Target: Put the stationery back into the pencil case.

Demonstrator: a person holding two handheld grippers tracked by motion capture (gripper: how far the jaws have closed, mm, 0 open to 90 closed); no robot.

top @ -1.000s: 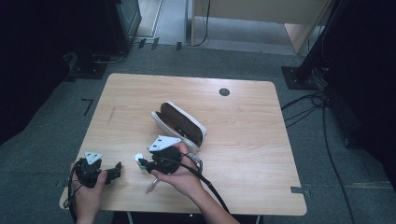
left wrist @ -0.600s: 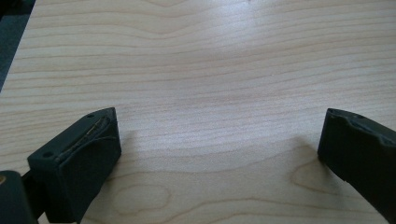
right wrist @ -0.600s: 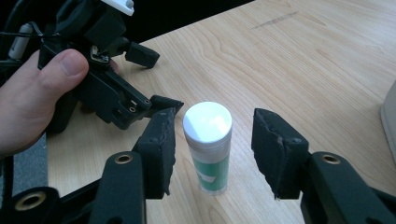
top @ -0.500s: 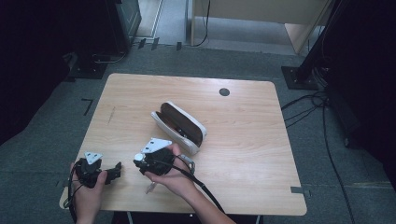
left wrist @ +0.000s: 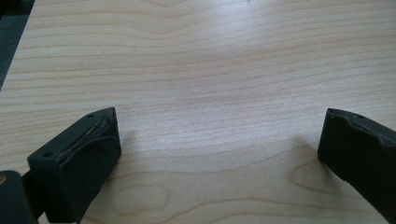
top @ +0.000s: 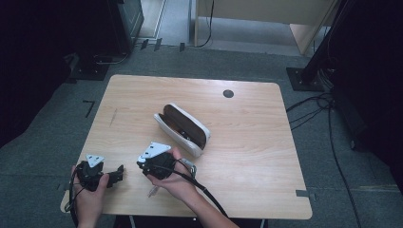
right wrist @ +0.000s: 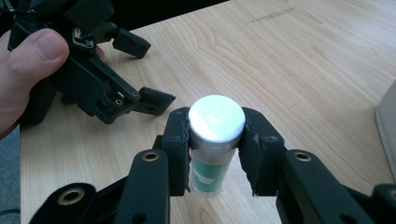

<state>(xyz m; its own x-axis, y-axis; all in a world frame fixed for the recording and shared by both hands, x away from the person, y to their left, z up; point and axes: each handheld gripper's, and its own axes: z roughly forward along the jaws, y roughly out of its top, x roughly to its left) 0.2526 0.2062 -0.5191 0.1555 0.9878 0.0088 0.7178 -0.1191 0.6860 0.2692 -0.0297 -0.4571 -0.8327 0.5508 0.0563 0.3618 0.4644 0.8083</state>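
Observation:
A small bottle [right wrist: 216,119] with a white cap and a green label stands upright between the jaws of my right gripper [right wrist: 217,135]. The jaws have just been closing, and both pads now press on its sides. From above, my right gripper [top: 142,164] sits near the table's front edge and points left. My left gripper [top: 119,175] rests at the front left corner. Its jaws stand wide open over bare wood, seen close up in the left gripper view [left wrist: 219,149]. It also appears just beyond the bottle [right wrist: 147,72], held by a hand [right wrist: 25,65].
An open white glasses case [top: 183,129] with a brown lining lies slantwise at the middle of the wooden table [top: 247,142]. A dark round grommet [top: 228,93] sits near the far edge. Cables trail off the front edge, and dark stands ring the table.
My right gripper has shifted slightly left and turned toward the left gripper, so the white cap that showed at its tip is now covered from above. The left hand has kept still.

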